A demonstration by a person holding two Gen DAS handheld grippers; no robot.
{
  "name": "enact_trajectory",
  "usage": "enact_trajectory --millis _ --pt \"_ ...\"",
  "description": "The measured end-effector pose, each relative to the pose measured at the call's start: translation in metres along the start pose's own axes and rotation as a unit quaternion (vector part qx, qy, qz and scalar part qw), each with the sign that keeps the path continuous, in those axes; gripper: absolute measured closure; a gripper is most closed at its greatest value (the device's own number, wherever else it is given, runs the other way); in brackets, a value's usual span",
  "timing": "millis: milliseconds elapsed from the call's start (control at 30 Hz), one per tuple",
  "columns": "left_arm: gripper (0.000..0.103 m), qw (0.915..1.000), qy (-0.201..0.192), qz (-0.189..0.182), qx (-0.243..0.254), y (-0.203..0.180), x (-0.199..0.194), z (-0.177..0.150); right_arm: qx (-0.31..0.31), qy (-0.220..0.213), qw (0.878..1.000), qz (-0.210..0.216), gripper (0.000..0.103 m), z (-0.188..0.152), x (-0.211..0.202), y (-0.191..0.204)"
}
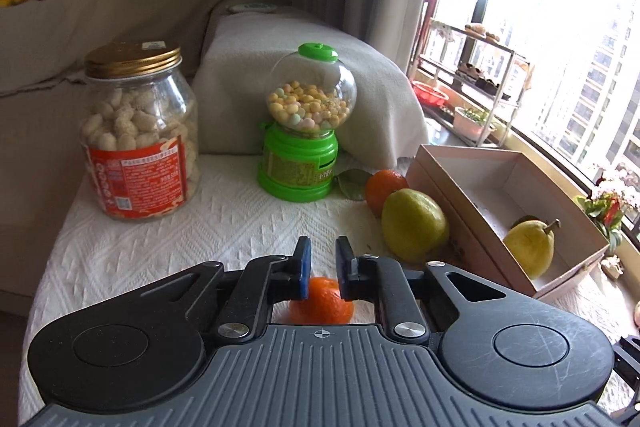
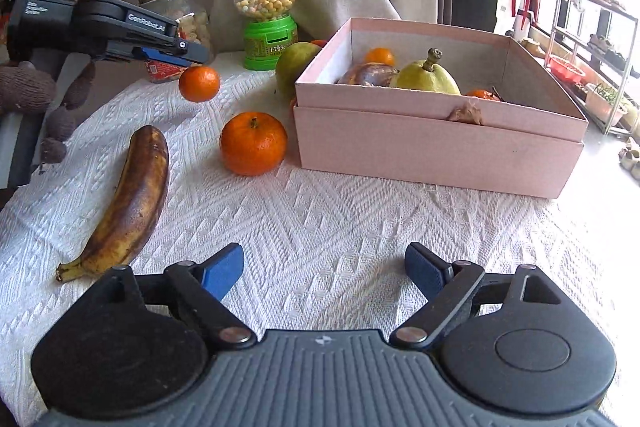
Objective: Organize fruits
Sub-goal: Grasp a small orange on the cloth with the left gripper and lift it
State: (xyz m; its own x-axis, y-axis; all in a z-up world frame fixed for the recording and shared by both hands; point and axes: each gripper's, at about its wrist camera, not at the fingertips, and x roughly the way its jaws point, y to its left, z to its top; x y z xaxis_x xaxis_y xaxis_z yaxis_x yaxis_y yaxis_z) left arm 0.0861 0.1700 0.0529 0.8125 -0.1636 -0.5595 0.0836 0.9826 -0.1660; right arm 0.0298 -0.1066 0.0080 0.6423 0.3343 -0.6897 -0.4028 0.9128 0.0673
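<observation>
White woven cloth covers the counter (image 2: 360,219), with a bright window to the right and a sofa arm behind; a peanut jar (image 1: 140,131) and a green candy dispenser (image 1: 306,123) stand at the far side. At far left in the right wrist view, the left gripper (image 1: 323,269) has its jaws clamped on a small mandarin (image 2: 199,83), held clear above the cloth; the pink box (image 2: 440,147) lies to its right, already holding a pear (image 2: 428,77) and other fruit. Between mandarin and box, the path looks open over a larger mandarin (image 2: 253,143) on the cloth; a green-yellow fruit (image 1: 414,225) sits against the box's far-left corner. Low at the near edge, the right gripper (image 2: 324,269) has its jaws wide apart, holding nothing; the brown banana (image 2: 128,203) lies to its left, long axis running near-to-far, so this hand seems the nearer for it.
</observation>
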Motion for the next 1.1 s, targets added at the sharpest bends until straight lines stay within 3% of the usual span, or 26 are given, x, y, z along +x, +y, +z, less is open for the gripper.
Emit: enact_trajectory --millis 133,233,367,500,633,800,1100 --pt "0.087 0.9999 -0.009 0.01 0.002 0.007 -0.037 -0.019 -0.014 0.012 1.0 0.007 0.013 0.003 0.001 0.009" --pt "0.085 0.9997 0.007 0.004 -0.023 0.02 -0.041 -0.024 -0.016 0.014 1.0 0.011 0.013 0.006 0.005 0.013" --pt "0.083 0.9998 0.014 -0.01 0.007 0.007 -0.04 -0.023 -0.024 0.005 1.0 0.0 0.006 0.006 0.011 0.019" --pt "0.078 0.9943 0.015 -0.02 0.104 -0.033 -0.028 -0.019 -0.02 0.001 1.0 0.001 0.006 0.005 0.011 0.017" --pt "0.076 0.9798 0.031 0.023 0.196 -0.063 -0.003 -0.025 -0.019 -0.001 1.0 -0.003 0.006 0.004 0.01 0.018" --pt "0.076 0.9808 0.056 0.033 0.184 -0.057 0.025 -0.024 -0.019 -0.002 1.0 -0.002 0.005 0.003 0.009 0.018" --pt "0.07 0.9834 0.062 -0.046 0.164 -0.053 0.029 -0.016 -0.02 -0.001 1.0 0.0 0.003 0.004 0.01 0.019"
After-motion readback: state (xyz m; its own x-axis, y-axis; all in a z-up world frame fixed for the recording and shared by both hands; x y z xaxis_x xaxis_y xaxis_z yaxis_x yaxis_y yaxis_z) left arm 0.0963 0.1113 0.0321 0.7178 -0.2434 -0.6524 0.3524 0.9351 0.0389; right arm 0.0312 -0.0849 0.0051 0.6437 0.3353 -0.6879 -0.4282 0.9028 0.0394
